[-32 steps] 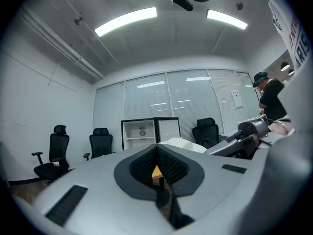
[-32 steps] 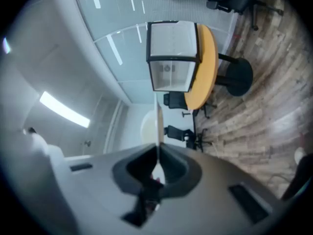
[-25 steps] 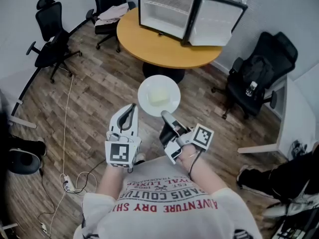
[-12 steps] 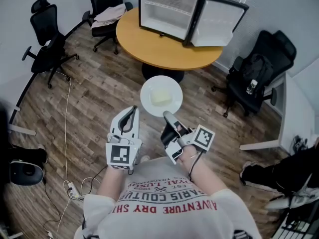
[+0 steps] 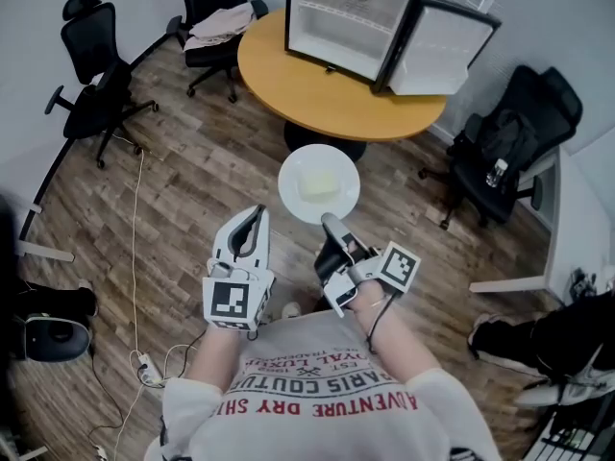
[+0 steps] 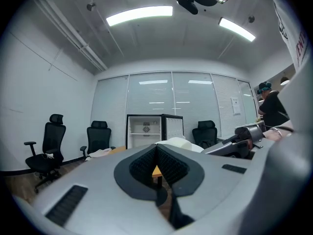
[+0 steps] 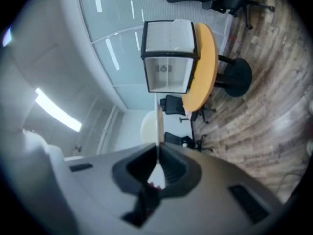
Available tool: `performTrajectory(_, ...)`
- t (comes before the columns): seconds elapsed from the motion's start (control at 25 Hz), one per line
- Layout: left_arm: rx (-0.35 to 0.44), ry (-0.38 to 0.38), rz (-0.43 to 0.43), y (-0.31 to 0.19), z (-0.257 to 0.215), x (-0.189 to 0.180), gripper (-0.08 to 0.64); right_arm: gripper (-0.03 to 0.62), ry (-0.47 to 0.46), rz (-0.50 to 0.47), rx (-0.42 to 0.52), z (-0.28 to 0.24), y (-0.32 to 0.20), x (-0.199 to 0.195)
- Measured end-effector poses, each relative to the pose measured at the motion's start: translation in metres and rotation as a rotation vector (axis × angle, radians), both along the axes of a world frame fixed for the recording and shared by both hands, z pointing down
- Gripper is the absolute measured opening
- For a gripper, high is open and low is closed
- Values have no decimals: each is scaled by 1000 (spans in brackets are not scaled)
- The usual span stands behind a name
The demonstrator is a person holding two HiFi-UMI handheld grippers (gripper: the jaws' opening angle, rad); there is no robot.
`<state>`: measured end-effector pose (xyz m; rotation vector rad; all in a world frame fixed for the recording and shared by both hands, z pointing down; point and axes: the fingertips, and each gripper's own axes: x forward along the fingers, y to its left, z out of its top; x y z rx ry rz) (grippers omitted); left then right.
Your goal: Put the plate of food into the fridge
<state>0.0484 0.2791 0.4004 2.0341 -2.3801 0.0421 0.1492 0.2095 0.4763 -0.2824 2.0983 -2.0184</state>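
One edge of the plate (image 5: 294,182) was clamped in my right gripper (image 5: 329,221); my left gripper (image 5: 252,215) was closed, empty. Held so, it could tip and spill the food (image 5: 317,185).

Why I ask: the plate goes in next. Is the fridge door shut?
No, the fridge has its door swung wide open, the white inside showing.

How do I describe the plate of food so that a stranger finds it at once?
Find the round yellow table with the open fridge on it. Just before it, over the wooden floor, the right gripper holds a plate by its rim. It is the only round white thing there, with pale food on it.
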Motion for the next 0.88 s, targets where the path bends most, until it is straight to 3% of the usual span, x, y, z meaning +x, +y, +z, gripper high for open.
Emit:
performTrajectory(0.36, -19, -11, -47, -40, 14, -32, 29, 37, 4, -55, -19, 17, -39, -36)
performTrajectory(0.6, -25, -29, -95, -129, 3, -70, 29, 37, -9, -103, -16, 5, -134, -80)
performTrajectory(0.76, -3, -40, -105, -146, 3, -73, 29, 37, -8, -118, 10, 4, -153, -87)
performTrajectory(0.88, 5, -44, -114, -185, -1, -79, 29, 37, -6, -129, 11, 2, -192, -93)
